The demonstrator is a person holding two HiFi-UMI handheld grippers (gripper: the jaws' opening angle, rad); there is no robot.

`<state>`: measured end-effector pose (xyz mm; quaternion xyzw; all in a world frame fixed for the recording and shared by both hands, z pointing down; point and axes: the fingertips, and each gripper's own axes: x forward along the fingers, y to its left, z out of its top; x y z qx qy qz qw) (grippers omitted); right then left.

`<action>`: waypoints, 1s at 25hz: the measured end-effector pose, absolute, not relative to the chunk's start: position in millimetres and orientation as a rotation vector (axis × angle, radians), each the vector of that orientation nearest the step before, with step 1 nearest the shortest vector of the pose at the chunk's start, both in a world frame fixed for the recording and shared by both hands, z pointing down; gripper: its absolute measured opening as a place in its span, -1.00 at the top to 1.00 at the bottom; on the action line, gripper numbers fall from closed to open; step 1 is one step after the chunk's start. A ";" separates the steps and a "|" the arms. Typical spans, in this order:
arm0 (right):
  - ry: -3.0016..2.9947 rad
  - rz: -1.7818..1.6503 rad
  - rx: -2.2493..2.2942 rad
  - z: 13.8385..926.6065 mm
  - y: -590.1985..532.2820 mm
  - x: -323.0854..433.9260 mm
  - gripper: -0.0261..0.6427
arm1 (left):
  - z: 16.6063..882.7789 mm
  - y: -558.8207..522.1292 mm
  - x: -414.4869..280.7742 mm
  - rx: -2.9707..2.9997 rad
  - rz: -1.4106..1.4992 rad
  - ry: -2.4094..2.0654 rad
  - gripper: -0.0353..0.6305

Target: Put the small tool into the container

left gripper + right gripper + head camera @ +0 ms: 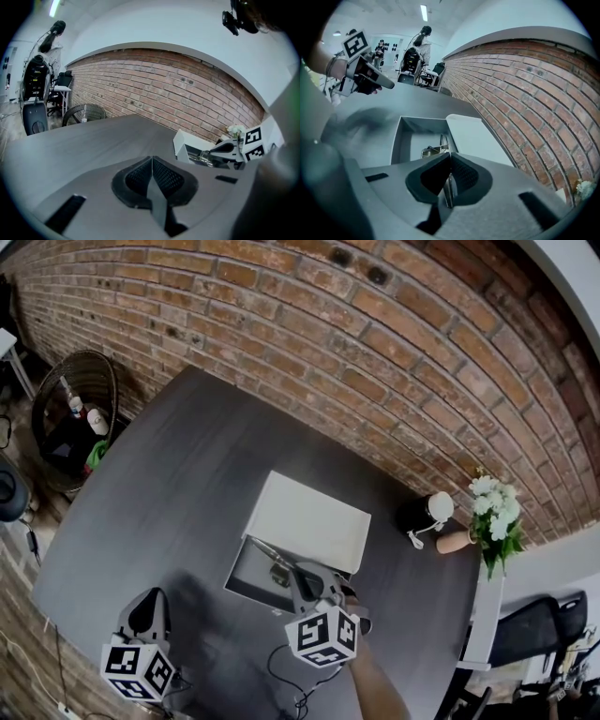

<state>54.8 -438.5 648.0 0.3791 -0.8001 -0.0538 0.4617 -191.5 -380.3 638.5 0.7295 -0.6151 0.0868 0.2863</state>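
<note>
The small tool (442, 144), a thin piece of bright metal, was pinched between the pads of the right tongs (450, 158), whose jaws were pressed together on its near end. Its far end reached out over the open hollow of the container (400, 138). Whether it touched the container's floor could not be told. From the head view the small tool (270, 562) lay slantwise above the dark inside of the container (240, 585), just before the pale lid (309, 519), which stood open at the back. The right tongs (302, 576) hung at the container's near right corner, pointing down into it.

The left tongs (152, 163) were pressed together with nothing between them, jaw flat against jaw. They hovered over the bare bench (93, 140), well apart from the container and to its left. In the head view the left tongs (153, 604) were near the bench's front edge.

A brick wall (309, 324) ran behind the bench (169, 484). A wicker basket (80, 371) stood on the floor off the left end, and white flowers (494, 507) stood at the right end.
</note>
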 end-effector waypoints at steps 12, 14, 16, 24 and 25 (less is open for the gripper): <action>-2.010 0.013 0.826 659.4 -416.7 48.5 0.67 | 628.5 -373.9 -186.7 1.944 0.234 -1.633 0.88; -2.011 0.038 0.806 660.4 -411.2 47.4 0.67 | 629.8 -370.8 -188.0 1.952 0.229 -1.627 0.88; -2.024 0.084 0.788 661.1 -404.9 44.7 0.63 | 628.8 -367.1 -191.2 1.955 0.225 -1.625 0.88; -2.125 0.389 0.782 658.5 -387.9 38.1 0.59 | 610.9 -356.8 -199.1 1.976 0.205 -1.626 0.88; -2.139 0.412 0.796 654.2 -388.1 38.9 0.60 | 608.7 -355.6 -199.6 1.979 0.203 -1.627 0.88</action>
